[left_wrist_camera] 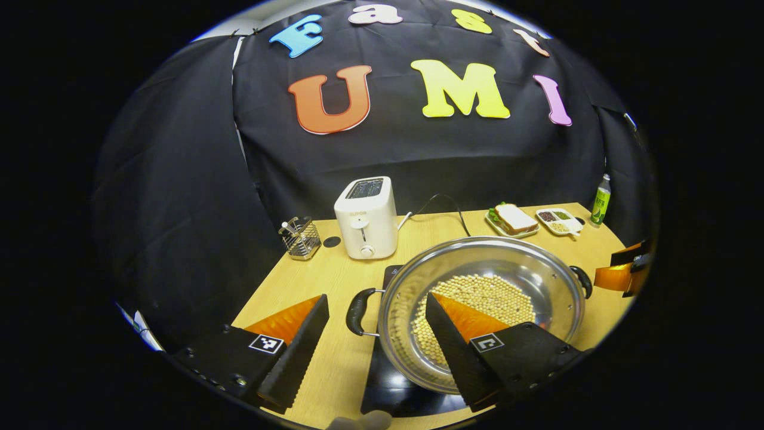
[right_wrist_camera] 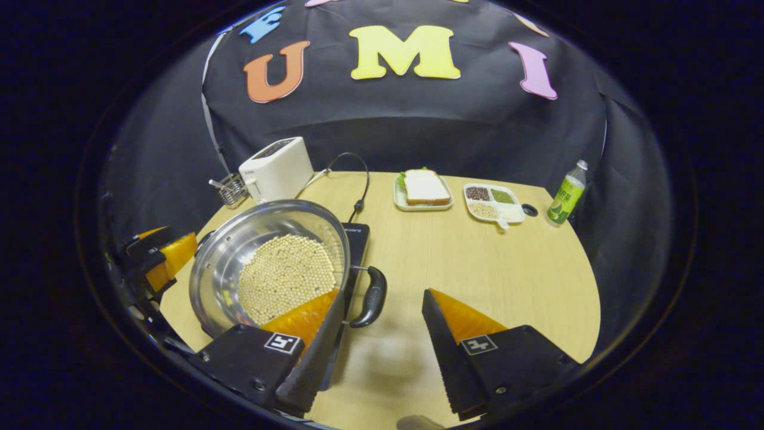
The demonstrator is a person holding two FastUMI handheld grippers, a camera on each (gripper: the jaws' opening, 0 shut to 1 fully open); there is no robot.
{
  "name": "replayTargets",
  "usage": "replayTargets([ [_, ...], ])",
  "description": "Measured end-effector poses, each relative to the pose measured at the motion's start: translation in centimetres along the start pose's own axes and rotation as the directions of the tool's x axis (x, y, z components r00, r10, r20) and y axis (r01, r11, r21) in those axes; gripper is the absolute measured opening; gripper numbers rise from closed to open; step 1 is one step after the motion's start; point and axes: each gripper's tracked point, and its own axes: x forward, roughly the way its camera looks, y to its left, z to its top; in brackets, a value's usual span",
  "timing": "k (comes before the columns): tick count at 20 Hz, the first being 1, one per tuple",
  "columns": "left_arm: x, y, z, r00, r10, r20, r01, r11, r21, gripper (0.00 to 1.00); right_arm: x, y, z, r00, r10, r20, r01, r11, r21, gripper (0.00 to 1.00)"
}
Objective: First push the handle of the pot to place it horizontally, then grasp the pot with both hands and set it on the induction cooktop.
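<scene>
A steel pot (left_wrist_camera: 477, 254) holding pale beans (left_wrist_camera: 486, 289) rests on the black induction cooktop (left_wrist_camera: 388, 382), its two black side handles lying level. My left gripper (left_wrist_camera: 377, 297) is open, and the pot's left handle (left_wrist_camera: 357, 310) lies between its fingers without touching them; the right finger (left_wrist_camera: 459, 340) hangs over the pot's rim. My right gripper (right_wrist_camera: 383, 292) is open too, around the other handle (right_wrist_camera: 373, 295), its left finger (right_wrist_camera: 316, 334) over the pot (right_wrist_camera: 262, 227). Each view shows the other gripper beyond the pot: the right gripper (left_wrist_camera: 627, 275), the left gripper (right_wrist_camera: 158, 257).
On the wooden table (right_wrist_camera: 507, 269) stand a white toaster (left_wrist_camera: 365, 218), a wire rack (left_wrist_camera: 300, 237), a sandwich on a plate (right_wrist_camera: 422, 190), a divided tray (right_wrist_camera: 494, 203) and a green bottle (right_wrist_camera: 567, 194). The cooktop's cable (right_wrist_camera: 358, 179) loops behind it.
</scene>
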Motion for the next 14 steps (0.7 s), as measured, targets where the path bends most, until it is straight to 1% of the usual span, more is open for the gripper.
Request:
replayTargets([
  [1,-0.9,-0.9,0.2,1.0,0.0,0.0,0.0,1.0,-0.005,0.97,-0.8,-0.7,0.0,1.0,0.003,0.01,-0.003,1.0,-0.012,0.86],
  [2,-1.9,-2.0,0.4,1.0,-0.001,0.005,0.001,1.0,-0.01,0.97,-1.7,-1.4,0.1,1.0,0.008,0.023,-0.008,1.0,-0.024,0.83],
  [4,-3.7,-4.5,1.4,1.0,-0.012,0.022,0.013,1.0,-0.021,0.97,-3.7,-2.8,0.7,0.998,0.023,0.062,-0.021,0.999,-0.034,0.86],
  [6,-6.1,-6.8,2.5,0.999,-0.016,0.048,0.017,0.999,-0.029,0.97,-5.9,-5.0,1.2,0.995,0.021,0.096,-0.015,0.998,-0.06,0.83],
  [10,-11.2,-11.6,5.9,0.993,-0.018,0.118,0.024,0.998,-0.055,0.97,-10.9,-8.9,3.0,0.985,0.026,0.173,-0.007,0.994,-0.109,0.83],
  [12,-13.5,-13.7,8.1,0.987,-0.012,0.161,0.024,0.997,-0.069,0.97,-13.8,-10.9,4.1,0.977,0.033,0.213,-0.011,0.994,-0.105,0.83],
  [13,-14.8,-14.7,9.4,0.983,-0.011,0.182,0.025,0.997,-0.077,0.97,-15.3,-11.8,4.7,0.971,0.035,0.235,-0.012,0.995,-0.1,0.88],
  [14,-15.8,-15.7,10.7,0.979,-0.014,0.205,0.032,0.996,-0.083,0.97,-16.8,-12.9,5.3,0.964,0.034,0.264,-0.009,0.995,-0.098,0.89],
])
